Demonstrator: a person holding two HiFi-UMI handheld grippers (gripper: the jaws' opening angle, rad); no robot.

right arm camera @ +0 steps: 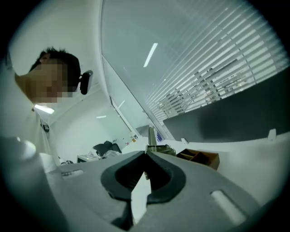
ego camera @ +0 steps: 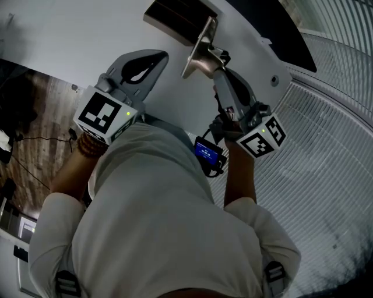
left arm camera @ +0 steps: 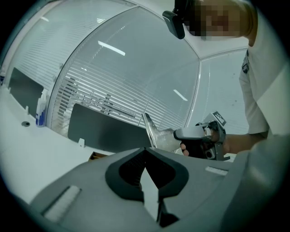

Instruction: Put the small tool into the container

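The small tool is a flat metal scraper with a wide blade. My right gripper is shut on its handle end and holds it above the white table. The blade points toward a brown wooden container with compartments at the table's far edge. In the right gripper view the scraper sticks out past the right gripper, and the container lies just to its right. My left gripper is shut with nothing in it, left of the tool. From the left gripper view the scraper shows edge-on.
A dark panel stands along the table's back edge in front of a glass wall with blinds. A small device with a blue screen hangs at the person's chest. A wood-pattern floor lies to the left.
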